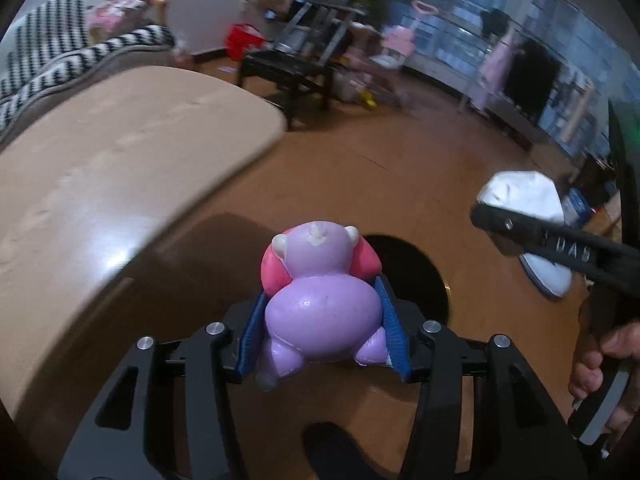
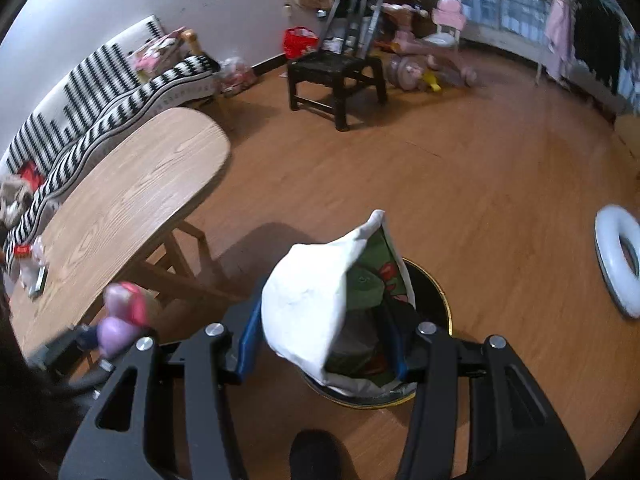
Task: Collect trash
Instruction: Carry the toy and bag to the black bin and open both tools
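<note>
A glossy purple toy [image 1: 320, 300] was clamped in the left gripper [image 1: 320, 332] and a crumpled white bag [image 2: 320, 304] in the right gripper [image 2: 324, 344], above a black bin [image 2: 432, 300] on the wooden floor [image 2: 460, 184].

Quick count: two hand-held grippers, left hand-held gripper [image 1: 320, 312] and right hand-held gripper [image 2: 324, 336]. One purple-and-pink toy figure [image 1: 320, 296], one crumpled white printed bag [image 2: 320, 300]. One black round bin with a gold rim [image 2: 430, 300], one white ring [image 2: 616, 264] on the floor, one wooden bench [image 2: 132, 184], one black chair [image 2: 340, 68], one striped sofa [image 2: 100, 100].
</note>
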Available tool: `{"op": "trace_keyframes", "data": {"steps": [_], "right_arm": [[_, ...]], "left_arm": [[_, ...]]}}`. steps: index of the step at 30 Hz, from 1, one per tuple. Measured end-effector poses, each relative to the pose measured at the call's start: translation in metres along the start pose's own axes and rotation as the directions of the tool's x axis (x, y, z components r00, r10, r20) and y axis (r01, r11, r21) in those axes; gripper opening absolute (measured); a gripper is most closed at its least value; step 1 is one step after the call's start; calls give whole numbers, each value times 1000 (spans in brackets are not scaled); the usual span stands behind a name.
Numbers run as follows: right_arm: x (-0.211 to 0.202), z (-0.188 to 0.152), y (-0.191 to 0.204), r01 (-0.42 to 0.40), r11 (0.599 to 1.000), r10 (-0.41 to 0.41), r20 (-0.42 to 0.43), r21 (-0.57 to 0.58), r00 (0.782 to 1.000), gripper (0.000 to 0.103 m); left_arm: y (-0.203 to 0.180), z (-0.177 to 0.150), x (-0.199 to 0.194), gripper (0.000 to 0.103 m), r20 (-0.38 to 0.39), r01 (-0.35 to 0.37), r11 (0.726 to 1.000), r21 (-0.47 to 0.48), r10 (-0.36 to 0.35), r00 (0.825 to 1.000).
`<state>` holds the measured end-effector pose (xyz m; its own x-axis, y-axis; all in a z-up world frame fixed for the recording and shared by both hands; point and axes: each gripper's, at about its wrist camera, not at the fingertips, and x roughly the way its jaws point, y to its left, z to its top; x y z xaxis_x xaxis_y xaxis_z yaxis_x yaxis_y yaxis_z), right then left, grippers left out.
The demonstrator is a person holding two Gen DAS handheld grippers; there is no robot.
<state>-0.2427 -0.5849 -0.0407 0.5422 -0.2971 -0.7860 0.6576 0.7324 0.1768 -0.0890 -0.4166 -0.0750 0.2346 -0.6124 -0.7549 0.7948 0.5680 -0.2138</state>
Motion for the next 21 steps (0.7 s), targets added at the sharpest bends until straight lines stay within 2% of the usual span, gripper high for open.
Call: {"op": "trace_keyframes", "data": {"steps": [4, 9, 17, 21], "right_arm": [[2, -2, -15, 8, 999, -8, -10, 33, 1000, 50], [10, -2, -30, 12, 998, -10, -31, 65, 999, 50], [23, 3, -43, 21, 996, -16, -54, 90, 998, 50], [28, 4, -47, 30, 995, -24, -62, 99, 998, 50]], "left_arm": [[-20, -2, 26, 50, -32, 54, 999, 6, -53, 998], [-37, -5, 55, 50, -68, 81, 997, 11, -80, 994], [-46, -1, 84, 51, -94, 92, 996, 3, -91, 991], [-48, 1, 94, 55, -101, 101, 995, -5, -101, 990]]}}
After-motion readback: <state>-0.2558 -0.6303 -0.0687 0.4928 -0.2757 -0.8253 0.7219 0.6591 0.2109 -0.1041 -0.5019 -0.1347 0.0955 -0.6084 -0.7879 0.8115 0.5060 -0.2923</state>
